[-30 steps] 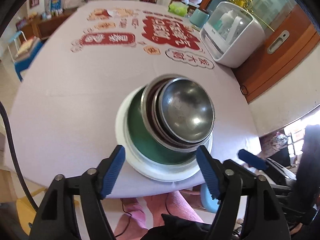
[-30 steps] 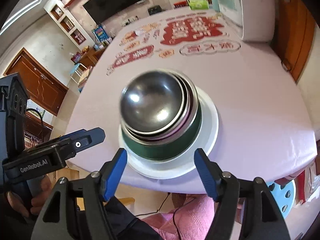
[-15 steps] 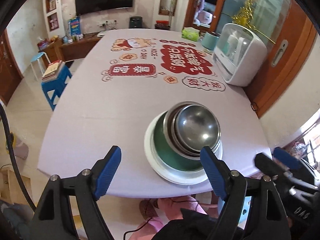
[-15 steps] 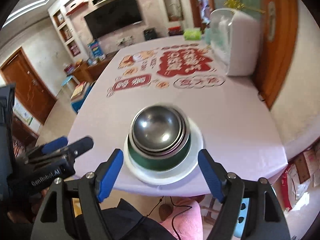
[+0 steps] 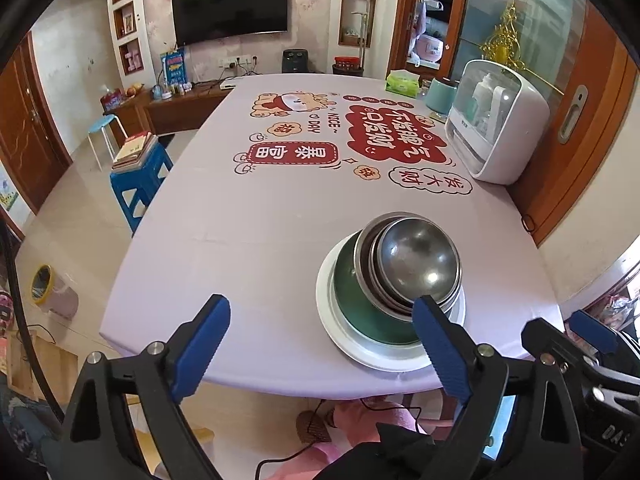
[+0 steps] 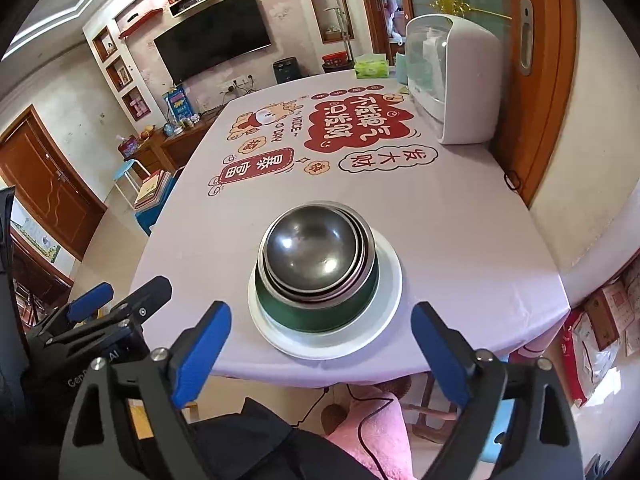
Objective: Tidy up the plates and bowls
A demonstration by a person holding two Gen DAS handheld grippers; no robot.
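Stacking looks complete to me: nested stainless-steel bowls (image 6: 314,254) sit in the green bowl (image 6: 320,312) on the round white plate (image 6: 384,320) near the bench (image 6: 460,240) edge, while left gripper (image 5: 322,346) and right gripper (image 6: 320,354) hang with fingers spread, empty.

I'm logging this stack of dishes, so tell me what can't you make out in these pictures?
- How many steel bowls are nested: both views show only rims, the top bowl hides the rest.
- Inside of the green bowl: filled by the steel bowls.
- Middle of the white plate: under the stack.
- Part of the plate rim, left view: behind a finger of the left tongs.
- Table near edge underside: cut off.
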